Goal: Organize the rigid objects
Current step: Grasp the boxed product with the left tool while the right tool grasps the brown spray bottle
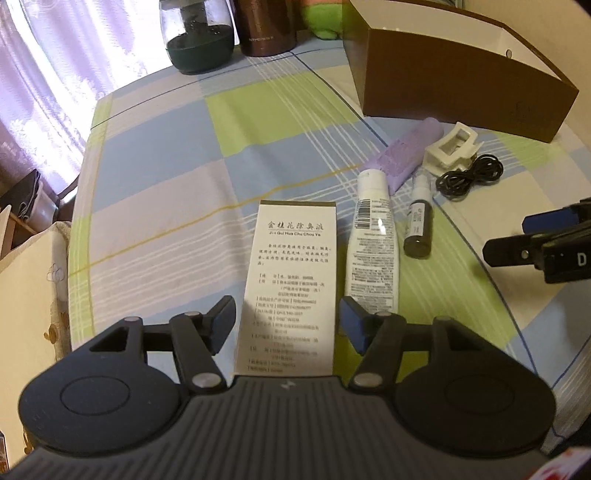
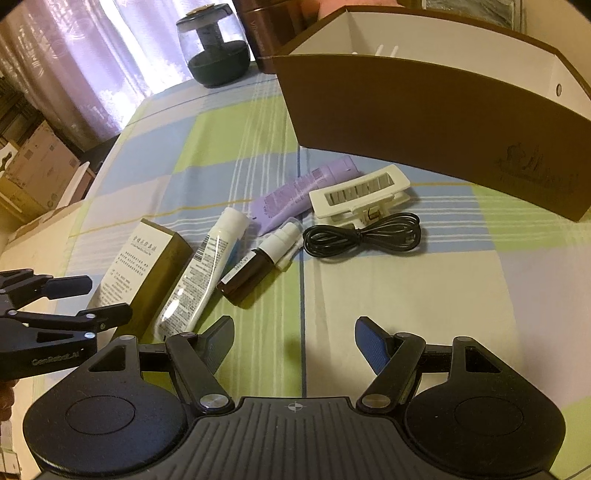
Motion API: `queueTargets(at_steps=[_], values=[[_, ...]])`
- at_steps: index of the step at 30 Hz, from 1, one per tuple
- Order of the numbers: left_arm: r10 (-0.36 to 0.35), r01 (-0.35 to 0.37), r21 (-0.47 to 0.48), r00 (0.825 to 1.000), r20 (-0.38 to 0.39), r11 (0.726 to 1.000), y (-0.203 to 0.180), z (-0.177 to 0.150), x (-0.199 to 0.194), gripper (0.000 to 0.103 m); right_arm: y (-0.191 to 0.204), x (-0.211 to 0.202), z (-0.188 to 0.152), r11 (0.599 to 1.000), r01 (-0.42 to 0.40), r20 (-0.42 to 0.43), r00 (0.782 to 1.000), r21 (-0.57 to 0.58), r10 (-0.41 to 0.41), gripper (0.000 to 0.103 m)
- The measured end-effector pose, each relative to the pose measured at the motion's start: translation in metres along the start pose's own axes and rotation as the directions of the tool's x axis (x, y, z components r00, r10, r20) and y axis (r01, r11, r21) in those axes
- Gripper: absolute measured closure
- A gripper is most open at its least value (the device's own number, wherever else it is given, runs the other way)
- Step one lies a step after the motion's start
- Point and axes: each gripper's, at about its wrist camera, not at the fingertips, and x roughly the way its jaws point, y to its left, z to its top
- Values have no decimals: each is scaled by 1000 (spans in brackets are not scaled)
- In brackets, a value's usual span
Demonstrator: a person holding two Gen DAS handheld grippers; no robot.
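Note:
My left gripper (image 1: 288, 321) is open, its fingers on either side of the near end of a white printed carton (image 1: 291, 280) lying on the checked cloth; I cannot tell if they touch it. Beside the carton lie a white tube (image 1: 375, 251), a small dark spray bottle (image 1: 419, 229), a purple tube (image 1: 402, 155), a cream hair claw (image 1: 448, 147) and a coiled black cable (image 1: 469, 175). My right gripper (image 2: 293, 339) is open and empty above bare cloth, short of the spray bottle (image 2: 255, 267), white tube (image 2: 201, 273), carton (image 2: 140, 269), purple tube (image 2: 299, 194), claw (image 2: 360, 195) and cable (image 2: 364, 234).
A brown open box with a white inside (image 1: 461, 88) stands at the back right, also in the right wrist view (image 2: 424, 122). A glass jar with a dark base (image 1: 199, 37) and a brown canister (image 1: 267, 27) stand at the far edge. The table drops off at the left.

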Motion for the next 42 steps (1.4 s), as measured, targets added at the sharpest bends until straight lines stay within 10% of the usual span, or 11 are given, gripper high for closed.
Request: queueTargets(at_steps=[25,42], values=[[0,0,-143,1000,-5,990,38,10,24,47,30,38,28,999,0,8,1000,-47,0,35],[-5,-1,-170,999,-36,985,38,7,24,47,27,62,38,999,-10,-47,999,-37,9,77]])
